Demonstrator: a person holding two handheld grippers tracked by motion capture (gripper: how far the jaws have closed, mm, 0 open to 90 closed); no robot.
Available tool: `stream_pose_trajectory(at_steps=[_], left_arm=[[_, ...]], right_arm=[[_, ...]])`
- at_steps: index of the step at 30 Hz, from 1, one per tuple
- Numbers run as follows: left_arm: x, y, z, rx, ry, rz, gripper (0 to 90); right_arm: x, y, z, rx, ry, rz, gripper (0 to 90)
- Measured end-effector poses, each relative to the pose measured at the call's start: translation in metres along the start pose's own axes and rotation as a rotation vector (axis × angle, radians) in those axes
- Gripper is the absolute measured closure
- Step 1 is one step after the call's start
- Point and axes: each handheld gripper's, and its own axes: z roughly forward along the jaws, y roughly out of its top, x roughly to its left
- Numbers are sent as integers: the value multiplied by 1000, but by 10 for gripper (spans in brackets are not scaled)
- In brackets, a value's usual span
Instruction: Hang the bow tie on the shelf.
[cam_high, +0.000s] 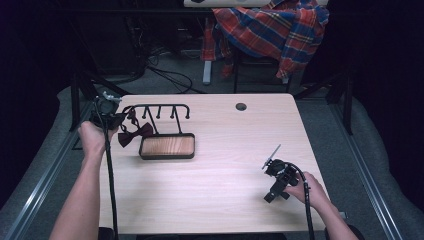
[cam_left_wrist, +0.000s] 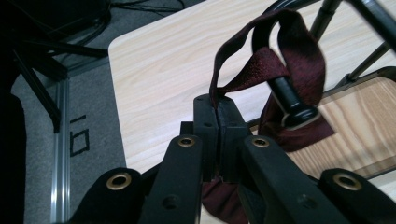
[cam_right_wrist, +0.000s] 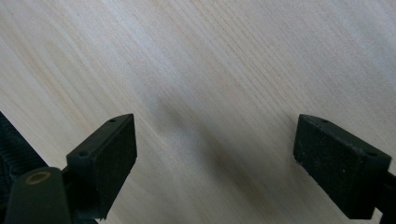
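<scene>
- High view: a light wooden table (cam_high: 220, 170) carries a black hook rack (cam_high: 162, 111) with a wooden tray base (cam_high: 167, 146) near its left side. The left gripper (cam_high: 111, 116) sits at the rack's left end, touching a dark red bow tie (cam_high: 135, 134) that lies beside the tray. The right gripper (cam_high: 278, 181) rests well apart, near the table's right edge.
- Left gripper view: the left gripper's (cam_left_wrist: 217, 130) jaws are pressed together, pinching the bow tie's strap (cam_left_wrist: 261, 65). The strap loops over a black hook (cam_left_wrist: 292, 100) of the rack, with the bow hanging below against the tray. The step in hand appears to be hanging the tie; next, the jaws likely need to let go once the loop sits securely on the hook.
- Right gripper view: the right gripper (cam_right_wrist: 215, 149) hovers over bare wood, jaws spread wide and holding nothing.
</scene>
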Motion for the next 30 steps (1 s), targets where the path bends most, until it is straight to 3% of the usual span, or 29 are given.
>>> stream_pose_trajectory(at_steps=[6, 13, 17, 21, 27, 30], left_arm=[[3, -1, 5, 5, -17, -11, 859], [8, -2, 10, -12, -8, -20, 878], [8, -3, 15, -3, -34, -32, 868], [6, -4, 16, -2, -65, -54, 733], [5, -7, 14, 11, -55, -50, 540], [10, -12, 12, 41, -29, -59, 476]], right_arm=[[-1, 0, -1, 9, 0, -4, 131], [-2, 1, 0, 8, 1, 1, 131], [-2, 1, 0, 0, 0, -7, 130], [0, 1, -1, -2, 2, -17, 130], [0, 0, 0, -10, -4, 3, 130], [0, 2, -1, -3, -7, -8, 130]])
